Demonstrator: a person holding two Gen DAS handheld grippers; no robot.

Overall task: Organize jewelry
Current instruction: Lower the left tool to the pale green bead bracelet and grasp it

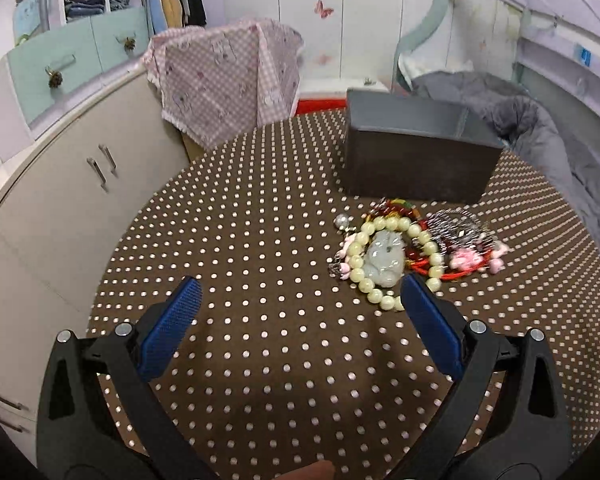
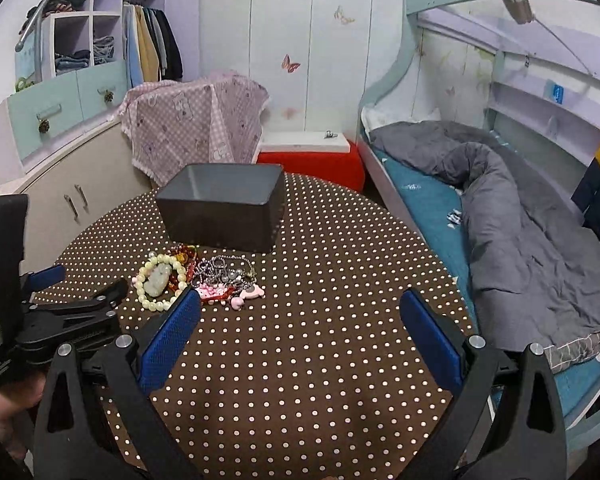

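Left wrist view: the left gripper [image 1: 300,296] is seen spread wide, holding nothing, above the polka-dot tablecloth [image 1: 260,240]. The jewelry pile [image 1: 412,252] lies before the dark grey box [image 1: 416,152]. The right gripper [image 2: 300,308] is likewise spread. No writing can be read.

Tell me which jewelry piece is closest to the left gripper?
The pale green bead bracelet, ringed around the jade pendant. Its beads reach the left gripper; the red bracelet and silver chain lie farther off.
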